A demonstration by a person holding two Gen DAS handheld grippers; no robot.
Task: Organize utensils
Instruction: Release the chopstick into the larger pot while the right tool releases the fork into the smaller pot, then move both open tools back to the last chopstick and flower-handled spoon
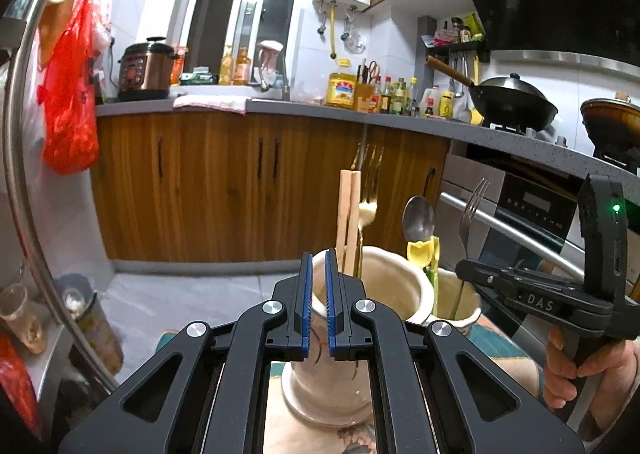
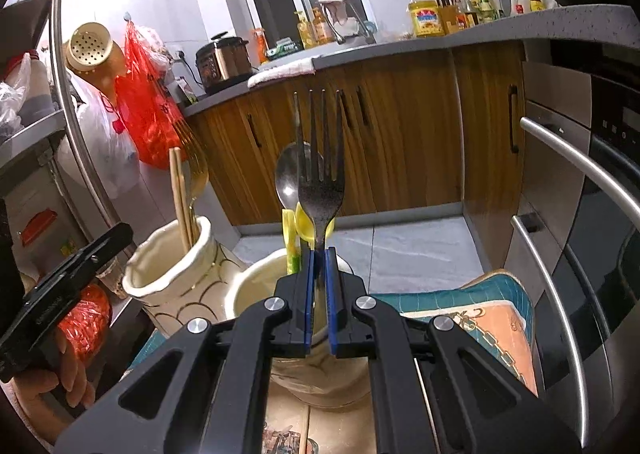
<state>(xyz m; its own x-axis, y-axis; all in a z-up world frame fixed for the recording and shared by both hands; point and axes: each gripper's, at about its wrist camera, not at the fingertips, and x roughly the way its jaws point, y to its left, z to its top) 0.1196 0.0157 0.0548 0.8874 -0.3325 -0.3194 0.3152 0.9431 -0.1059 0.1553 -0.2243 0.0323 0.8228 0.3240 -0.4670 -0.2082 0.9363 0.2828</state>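
**Steel fork held upright above the second jar**

Steel, dull and grey, the fork (image 2: pixel 322 178) stands tines-up between the blue pads of the right gripper (image 2: pixel 319 268), which is clenched on its handle. It hangs directly over the mouth of the nearer cream ceramic jar (image 2: pixel 256 290), where a spoon (image 2: pixel 288 178) and a yellow-headed utensil (image 2: pixel 306 228) already stand. In the left wrist view the same fork (image 1: pixel 472 210) shows thin and tilted above that jar's rim, with a hand (image 1: pixel 576 370) wrapped around the gripper's handle.

The left gripper (image 1: pixel 319 306) has its blue pads drawn almost together with nothing between them. It hovers in front of the taller cream jar (image 1: pixel 384 286), which holds a pair of wooden chopsticks (image 1: pixel 348 214) and a gold fork (image 1: pixel 368 190) standing upright. The two jars sit just beside each other on a patterned teal and peach mat (image 2: pixel 492 310).

Behind them run wooden cabinet doors (image 1: pixel 224 186) under a grey countertop (image 1: pixel 280 107), where a wok (image 1: pixel 512 102) rests on the stove.
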